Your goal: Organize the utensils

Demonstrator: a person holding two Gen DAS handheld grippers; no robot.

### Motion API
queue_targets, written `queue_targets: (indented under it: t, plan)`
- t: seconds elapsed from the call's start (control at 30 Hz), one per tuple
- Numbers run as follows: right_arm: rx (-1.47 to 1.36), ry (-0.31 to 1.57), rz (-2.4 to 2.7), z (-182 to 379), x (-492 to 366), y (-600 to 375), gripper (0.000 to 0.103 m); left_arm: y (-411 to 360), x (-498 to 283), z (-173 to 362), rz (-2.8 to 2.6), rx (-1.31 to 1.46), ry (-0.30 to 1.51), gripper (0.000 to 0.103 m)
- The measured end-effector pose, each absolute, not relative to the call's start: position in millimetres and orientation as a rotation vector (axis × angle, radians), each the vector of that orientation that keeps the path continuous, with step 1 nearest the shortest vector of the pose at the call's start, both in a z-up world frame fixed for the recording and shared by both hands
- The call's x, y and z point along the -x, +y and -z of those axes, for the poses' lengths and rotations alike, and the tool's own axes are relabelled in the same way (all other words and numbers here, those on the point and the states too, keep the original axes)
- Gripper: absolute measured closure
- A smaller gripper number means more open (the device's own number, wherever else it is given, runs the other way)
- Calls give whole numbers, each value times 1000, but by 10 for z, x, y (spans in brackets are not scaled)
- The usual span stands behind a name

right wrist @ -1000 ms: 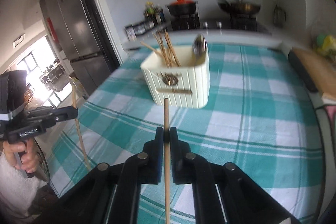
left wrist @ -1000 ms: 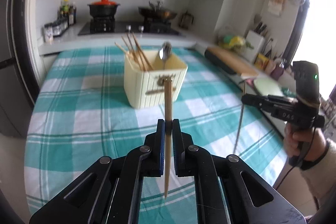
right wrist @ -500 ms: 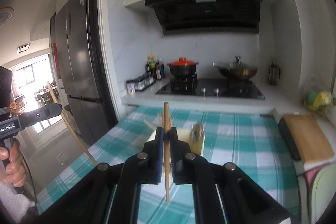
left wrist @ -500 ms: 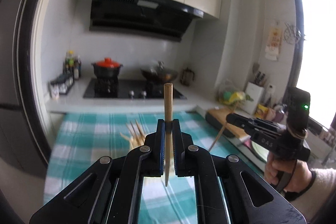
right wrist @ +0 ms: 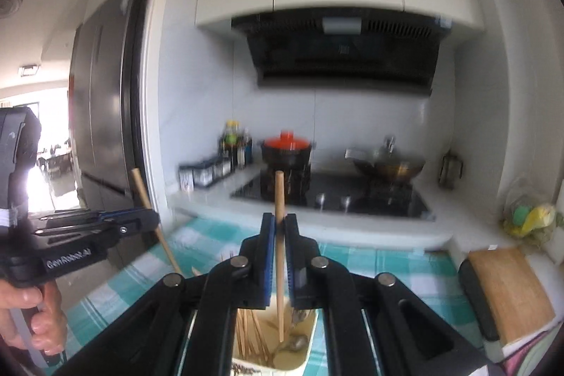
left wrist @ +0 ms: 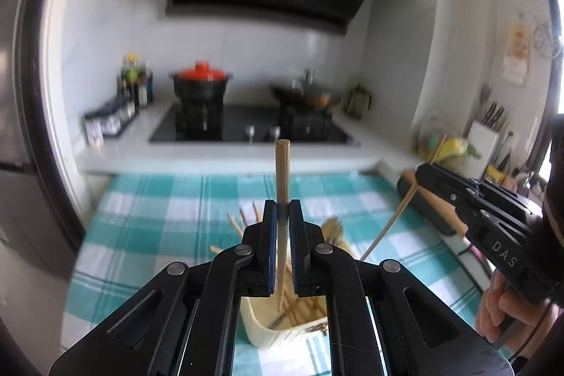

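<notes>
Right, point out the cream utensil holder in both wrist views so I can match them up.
Left wrist view: the cream utensil holder sits at bottom centre, mostly hidden behind the left tool, with chopsticks standing in it.
Right wrist view: the holder is at the bottom edge, centre, below the right tool, with chopsticks and spoons inside.
Shared landmark: the red-lidded pot on the stove.
</notes>
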State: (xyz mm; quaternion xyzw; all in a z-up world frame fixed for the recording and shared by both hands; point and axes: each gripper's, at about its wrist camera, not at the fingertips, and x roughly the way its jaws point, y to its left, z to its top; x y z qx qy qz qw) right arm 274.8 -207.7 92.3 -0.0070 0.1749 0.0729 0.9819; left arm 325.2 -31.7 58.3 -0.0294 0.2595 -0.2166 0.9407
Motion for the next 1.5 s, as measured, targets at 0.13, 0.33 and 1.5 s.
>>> queue_targets:
  t: [0.13,0.33,1.5]
  plan:
    - [-69,540,-171,-601,-3144,-2176,97,-409,-3509,-277,445,57,653,98]
    - [-97,798,-177,-160,-3602,-2179,78,-570,-3636,-91,386,4,757,61]
    - [44,497,66,-599,-306,-1528,0,246,-508,-513,83,-50,515,0]
